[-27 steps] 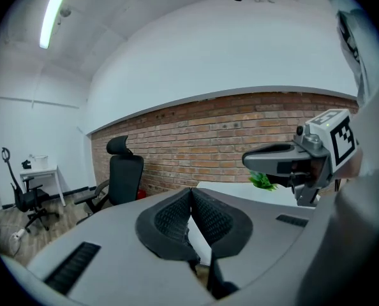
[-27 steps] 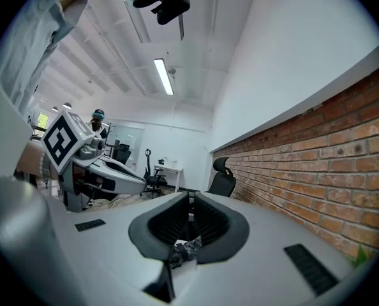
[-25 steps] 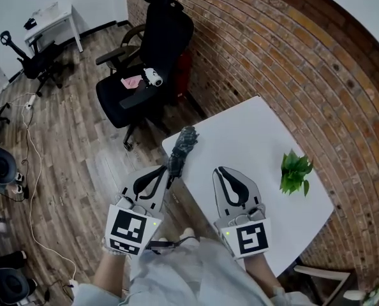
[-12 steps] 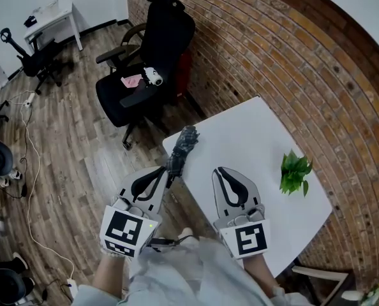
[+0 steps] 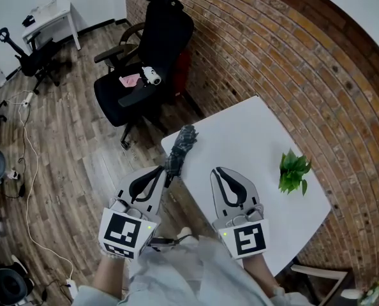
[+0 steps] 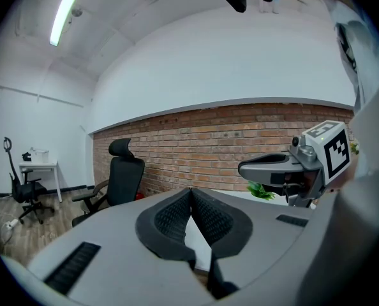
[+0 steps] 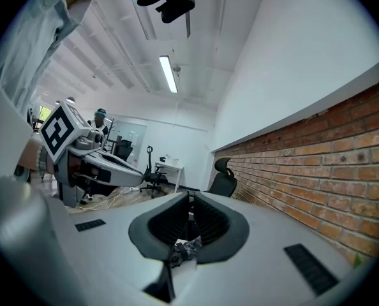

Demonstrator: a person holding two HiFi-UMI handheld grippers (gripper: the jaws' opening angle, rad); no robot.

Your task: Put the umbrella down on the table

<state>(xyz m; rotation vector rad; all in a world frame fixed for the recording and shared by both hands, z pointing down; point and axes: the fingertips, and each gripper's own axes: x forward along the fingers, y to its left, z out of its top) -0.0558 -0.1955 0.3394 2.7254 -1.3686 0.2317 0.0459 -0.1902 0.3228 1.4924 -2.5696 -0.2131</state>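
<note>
Closest to me, both marker cubes sit just above my sleeves, left (image 5: pixel 127 231) and right (image 5: pixel 248 238).

Left gripper (image 5: pixel 163 172): it is off the desk (image 5: pixel 253 139), over the wooden floor (image 5: pixel 68 145), just outside the near-left edge. In the left gripper view the fingers (image 6: pixel 177 215) are pressed together at the tips with nothing between them. Only a strip of white desk shows below the contact line.

Right gripper (image 5: pixel 217 170): it is over the desk along the same near-left edge and points toward the left corner. The fingers (image 7: pixel 167 222) are closed to a narrow slit and pinch nothing.

Umbrella (image 5: pixel 180 148): folded, dark and patterned, it lies at the desk's left corner.
- The far end is on the desk, just inside that corner.
- The near end reaches out past the near-left edge, right at my left fingertips. I cannot tell whether it touches them.
- In the right gripper view a crumple of its fabric (image 7: pixel 187 248) shows low in the gap behind the pads, with white desk under it.

Small green plant (image 5: pixel 294 171): it is toward the desk's right corner, well apart from the umbrella and both grippers.

Beyond the left corner a black office chair (image 5: pixel 148 75) stands on the floor against the brick wall (image 5: pixel 291 56), with a small pink and white item on its seat. A small white table (image 5: pixel 49 18) stands in the far corner of the room.
</note>
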